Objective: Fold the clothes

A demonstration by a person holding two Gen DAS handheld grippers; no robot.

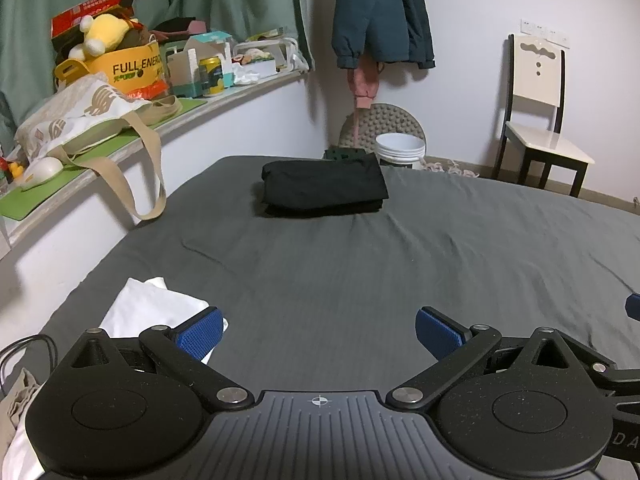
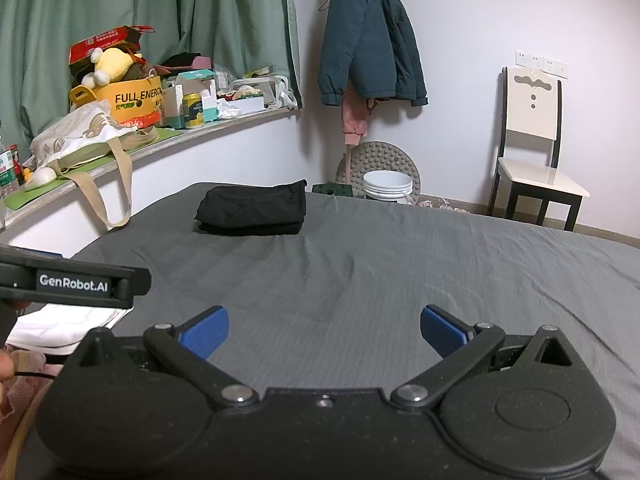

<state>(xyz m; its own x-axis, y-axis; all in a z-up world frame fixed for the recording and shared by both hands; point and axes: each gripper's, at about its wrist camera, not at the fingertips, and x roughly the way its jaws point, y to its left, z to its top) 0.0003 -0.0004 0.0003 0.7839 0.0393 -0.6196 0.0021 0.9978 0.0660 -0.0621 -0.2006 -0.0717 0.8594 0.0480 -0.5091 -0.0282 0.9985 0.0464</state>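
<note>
Your left gripper point(image 1: 318, 334) hangs low over the grey bed sheet point(image 1: 400, 260), blue pads point(image 1: 200, 334) spread wide, nothing btwn them. Your right gripper point(image 2: 324, 332) is the same: pads point(image 2: 206, 332) wide apart, empty, above bare sheet. In the right wrist view the left gripper's black body w/ a "GenRobot.AI" label sits at the left edge, just beside the right one.

Clothes: a folded black garment point(image 1: 324, 188) lies flat on the sheet toward the far edge of the bed, well apart from both grippers, roughly straight ahead of the left one and ahead-left of the right. A white garment point(image 1: 152, 308) lies crumpled on the near left of the bed, just beside the left gripper's left pad; can't tell if they touch. A bit of pinkish-beige cloth point(image 2: 24, 364) shows at the lower left edge of the right view, mostly hidden.

Bkgd: cluttered ledge point(image 1: 224, 98) on the left w/ a tote bag point(image 1: 80, 120), its strap drooping over the edge; dark teal jacket point(image 2: 370, 44) on the wall; white bucket point(image 1: 399, 150) and chair point(image 1: 540, 112) on the floor beyond the bed.
</note>
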